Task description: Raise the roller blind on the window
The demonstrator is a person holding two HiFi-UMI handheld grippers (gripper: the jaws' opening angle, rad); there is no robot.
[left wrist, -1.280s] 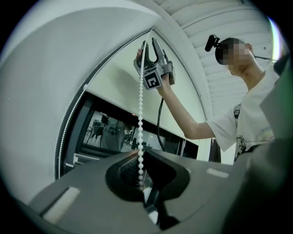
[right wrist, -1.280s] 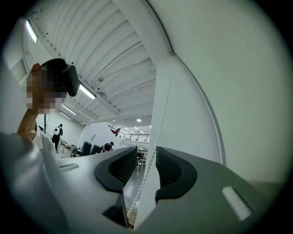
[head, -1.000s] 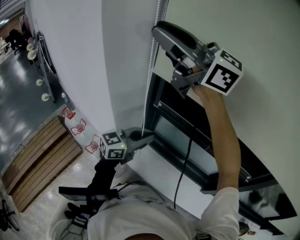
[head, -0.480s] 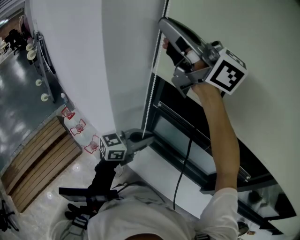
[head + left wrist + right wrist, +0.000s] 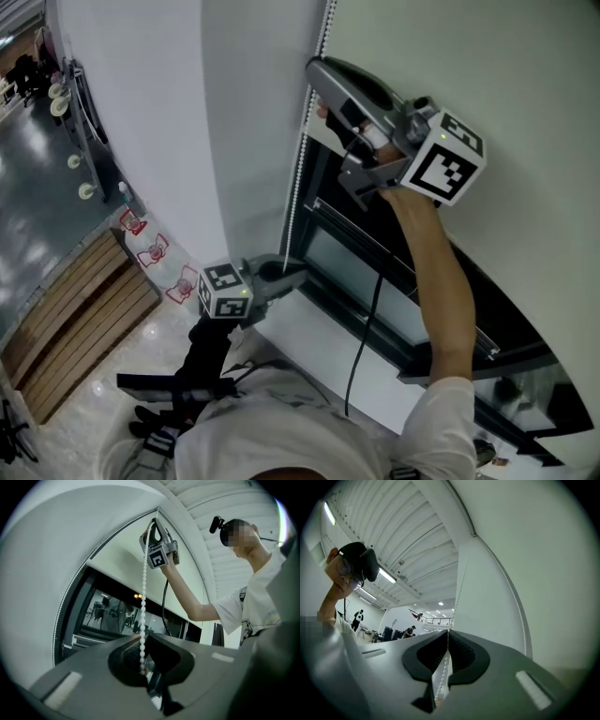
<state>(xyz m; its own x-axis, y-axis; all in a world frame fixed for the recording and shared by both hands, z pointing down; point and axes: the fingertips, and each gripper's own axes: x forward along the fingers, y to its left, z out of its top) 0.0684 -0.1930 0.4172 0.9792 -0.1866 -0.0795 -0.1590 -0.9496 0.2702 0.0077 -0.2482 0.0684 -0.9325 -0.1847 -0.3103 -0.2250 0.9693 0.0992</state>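
Dark window, blind top cut off, right tool just closed on chain

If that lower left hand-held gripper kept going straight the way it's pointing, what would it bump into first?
Probably the dark glass window pane just ahead. The white bead chain is pinched between the jaws of the left hand-held gripper. Depth is hard to judge.

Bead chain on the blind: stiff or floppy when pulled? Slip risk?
Likely floppy: the bead chain is a thin string of small beads, straight only where it hangs taut. Probably light. The right gripper has just been closing on it; round beads should catch in ribbed pads, so slipping seems unlikely.
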